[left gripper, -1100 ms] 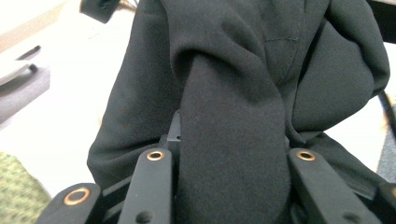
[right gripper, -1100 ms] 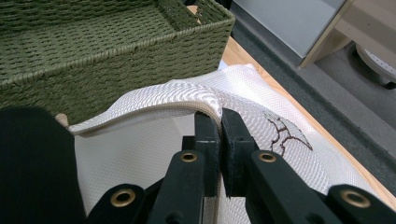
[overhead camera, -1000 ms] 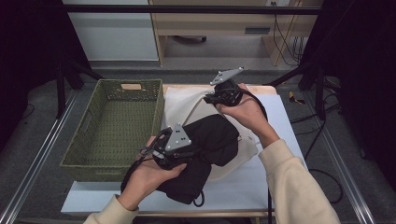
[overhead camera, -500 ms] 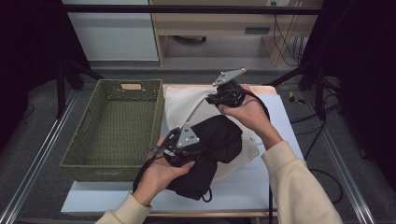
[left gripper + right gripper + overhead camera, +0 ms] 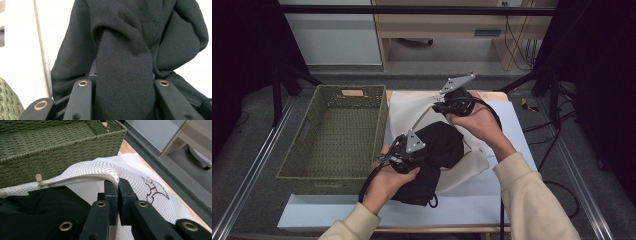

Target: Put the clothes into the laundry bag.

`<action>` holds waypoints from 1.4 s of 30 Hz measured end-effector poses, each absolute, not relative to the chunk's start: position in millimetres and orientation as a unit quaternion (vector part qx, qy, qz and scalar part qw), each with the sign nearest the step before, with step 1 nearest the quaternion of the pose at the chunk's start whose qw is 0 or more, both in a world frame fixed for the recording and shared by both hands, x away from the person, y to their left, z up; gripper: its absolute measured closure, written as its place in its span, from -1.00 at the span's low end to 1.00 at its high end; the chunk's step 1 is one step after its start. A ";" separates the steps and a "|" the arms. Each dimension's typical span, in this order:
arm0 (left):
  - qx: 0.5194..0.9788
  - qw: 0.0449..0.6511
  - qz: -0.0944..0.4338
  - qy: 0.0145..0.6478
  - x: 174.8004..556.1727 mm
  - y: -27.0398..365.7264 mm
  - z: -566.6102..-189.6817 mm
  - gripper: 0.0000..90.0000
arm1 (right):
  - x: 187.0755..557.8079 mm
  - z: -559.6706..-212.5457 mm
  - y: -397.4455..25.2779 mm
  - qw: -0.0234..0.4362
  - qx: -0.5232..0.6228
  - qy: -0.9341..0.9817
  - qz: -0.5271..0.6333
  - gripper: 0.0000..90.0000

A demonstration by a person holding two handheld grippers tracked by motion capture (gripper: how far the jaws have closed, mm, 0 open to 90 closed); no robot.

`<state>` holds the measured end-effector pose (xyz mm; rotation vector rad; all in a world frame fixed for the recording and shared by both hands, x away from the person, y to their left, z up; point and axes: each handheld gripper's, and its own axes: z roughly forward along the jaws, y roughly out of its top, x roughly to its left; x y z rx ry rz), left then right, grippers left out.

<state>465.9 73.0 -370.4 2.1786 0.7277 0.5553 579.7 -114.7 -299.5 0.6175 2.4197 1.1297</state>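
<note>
A black garment lies bunched on the table, partly inside a white mesh bag. My left gripper is shut on a thick fold of the black garment, which fills the space between its jaws. My right gripper is shut on the zipper edge of the white mesh bag and holds that edge lifted above the garment. The bag's zipper pull hangs at the raised edge.
A green woven basket stands to the left of the bag, its wall close behind the raised bag edge. A white sheet covers the table. Dark floor, metal rails and cables surround the table.
My left gripper has moved right and slightly forward with the black garment, pushing it further under the raised bag edge. The right gripper has stayed in place.
</note>
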 end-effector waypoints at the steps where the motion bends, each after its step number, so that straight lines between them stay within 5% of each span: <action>1: 0.851 0.379 0.218 0.290 466.7 72.4 -371.3 0.43 | 579.8 -299.6 -114.9 0.199 0.221 0.865 0.404 0.93; 42: 0.848 0.328 0.243 0.337 491.6 43.8 -411.6 0.40 | 571.5 -314.4 -109.4 0.176 0.194 0.875 0.406 0.93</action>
